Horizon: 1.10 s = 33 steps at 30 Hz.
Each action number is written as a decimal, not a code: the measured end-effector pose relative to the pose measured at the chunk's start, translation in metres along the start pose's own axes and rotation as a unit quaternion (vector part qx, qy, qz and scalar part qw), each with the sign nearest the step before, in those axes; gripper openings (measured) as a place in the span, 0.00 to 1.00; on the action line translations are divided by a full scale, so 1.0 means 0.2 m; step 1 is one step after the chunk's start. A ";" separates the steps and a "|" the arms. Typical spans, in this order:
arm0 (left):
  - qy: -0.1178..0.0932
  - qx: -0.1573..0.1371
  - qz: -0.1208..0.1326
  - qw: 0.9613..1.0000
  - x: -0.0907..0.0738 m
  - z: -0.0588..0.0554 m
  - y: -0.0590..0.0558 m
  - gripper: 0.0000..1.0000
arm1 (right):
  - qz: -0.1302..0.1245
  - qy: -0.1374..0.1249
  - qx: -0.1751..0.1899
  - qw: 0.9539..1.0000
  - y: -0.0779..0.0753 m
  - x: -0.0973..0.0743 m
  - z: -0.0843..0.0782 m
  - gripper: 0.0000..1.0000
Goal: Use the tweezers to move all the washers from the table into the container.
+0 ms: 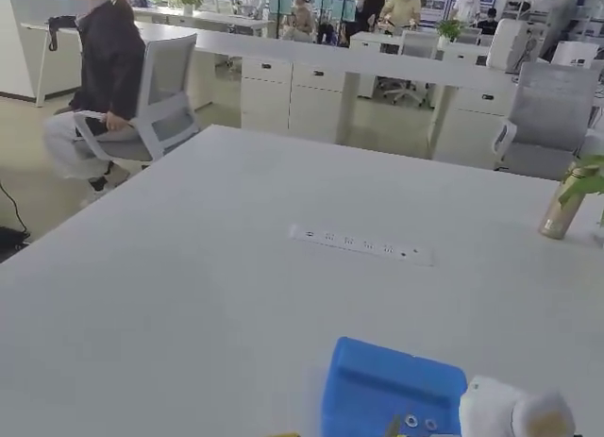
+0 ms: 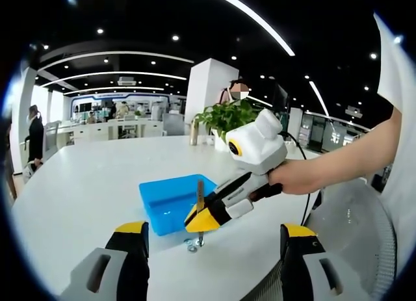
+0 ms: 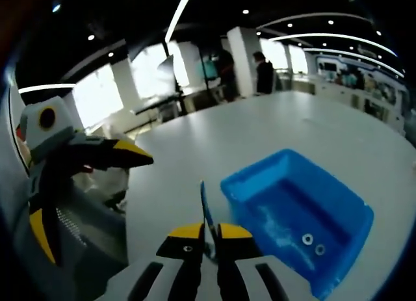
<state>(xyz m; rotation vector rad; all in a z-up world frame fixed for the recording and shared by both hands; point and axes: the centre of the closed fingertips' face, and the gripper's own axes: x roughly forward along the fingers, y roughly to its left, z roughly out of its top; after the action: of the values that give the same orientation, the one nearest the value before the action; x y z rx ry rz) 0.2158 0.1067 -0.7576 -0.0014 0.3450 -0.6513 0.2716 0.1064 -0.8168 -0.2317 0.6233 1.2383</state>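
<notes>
The blue container sits on the white bench at the near edge of the head view, and two washers lie side by side on its floor, close to its near wall. In the right gripper view the same pair rests in the container's near corner. The right claw is closed down tight on the tweezers, which stand up thin and narrow between the yellow tips, just beside the container's left wall. In the left gripper view that claw comes in from the right, held by a bare hand. It is tilted down in front of the container's near wall, with the tweezers pointing straight down. Their tip meets a small cluster of loose washers lying on the bench just outside that wall, though I cannot tell whether the tip grips one. The left claw is spread wide with nothing between its jaws, low over the bench on the near side of the container and of the loose washers. Beyond the container's far wall a white power strip lies flat on the bench. A metal bottle stands farther off to the right, beside the green leaves of a plant.
</notes>
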 end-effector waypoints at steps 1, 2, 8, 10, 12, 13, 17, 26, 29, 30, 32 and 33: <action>0.001 0.000 -0.001 1.000 0.00 0.00 0.00 0.84 | -0.002 0.005 -0.013 1.000 0.00 0.00 0.00 0.04; 0.001 0.001 -0.001 1.000 0.00 0.00 0.00 0.84 | -0.003 0.007 -0.027 1.000 0.00 0.01 -0.01 0.04; 0.006 0.002 -0.001 1.000 0.00 -0.01 0.00 0.83 | -0.005 0.021 -0.093 0.995 0.03 0.02 -0.03 0.03; 0.006 0.002 -0.002 1.000 0.00 -0.01 0.00 0.83 | -0.006 0.021 -0.087 0.996 0.02 0.02 -0.03 0.03; 0.004 0.003 -0.003 1.000 0.00 -0.01 -0.01 0.83 | -0.008 0.011 -0.042 0.999 -0.01 0.02 -0.03 0.03; 0.002 0.003 -0.003 1.000 0.00 0.00 -0.01 0.84 | -0.012 0.007 -0.029 0.999 -0.02 0.01 -0.03 0.03; 0.004 0.001 0.001 1.000 0.00 -0.01 0.00 0.83 | -0.011 -0.023 0.050 0.998 -0.05 -0.01 0.00 0.03; 0.005 0.002 0.001 1.000 0.00 -0.01 0.00 0.83 | 0.009 -0.071 0.123 0.990 -0.05 -0.12 0.15 0.03; 0.005 0.002 0.001 1.000 0.00 -0.01 0.00 0.82 | 0.011 -0.091 0.138 0.986 -0.06 -0.15 0.22 0.03; 0.005 0.002 0.002 1.000 0.00 -0.01 0.00 0.82 | 0.010 -0.095 0.138 0.986 -0.07 -0.17 0.24 0.03; 0.005 0.001 0.001 1.000 0.00 -0.01 0.00 0.82 | 0.006 -0.105 0.142 0.984 -0.10 -0.19 0.27 0.03; 0.006 0.001 0.000 1.000 0.00 -0.01 0.00 0.82 | 0.004 -0.112 0.144 0.983 -0.11 -0.20 0.30 0.03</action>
<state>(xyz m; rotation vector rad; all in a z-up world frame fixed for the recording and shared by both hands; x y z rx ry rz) 0.2158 0.1069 -0.7602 0.0044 0.3561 -0.6516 0.3039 0.0960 -0.7498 0.1510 0.5988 1.1469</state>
